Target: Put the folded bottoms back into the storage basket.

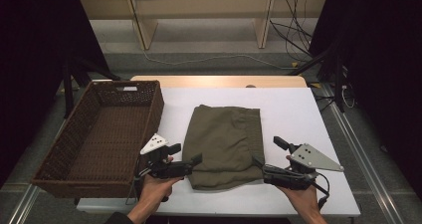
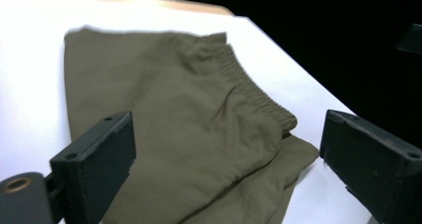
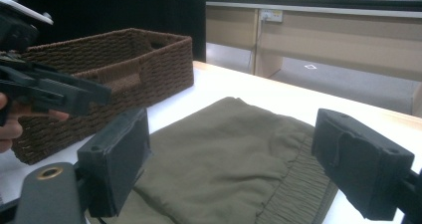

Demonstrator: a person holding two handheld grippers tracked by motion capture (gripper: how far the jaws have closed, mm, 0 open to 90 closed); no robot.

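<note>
A folded olive-green garment [image 1: 224, 144] with an elastic waistband lies in the middle of the white table [image 1: 298, 114]. My left gripper [image 1: 186, 154] is at the garment's near left corner, open, jaws pointing right. In the left gripper view the garment [image 2: 189, 124] spreads out beyond the open left gripper [image 2: 229, 134]. My right gripper [image 1: 267, 151] is at the near right corner, also open and pointing left. The right gripper view shows the garment [image 3: 234, 164] under the wide jaws of the right gripper [image 3: 231, 134], with the left gripper [image 3: 54, 92] at far left.
A brown wicker basket [image 1: 154, 109] stands on the left side of the table, with nothing in it; it is also in the right gripper view [image 3: 124, 69]. Bare table [image 1: 288, 104] lies right of the garment. Wooden shelving [image 1: 199, 10] and floor cables [image 1: 293, 40] are beyond the far edge.
</note>
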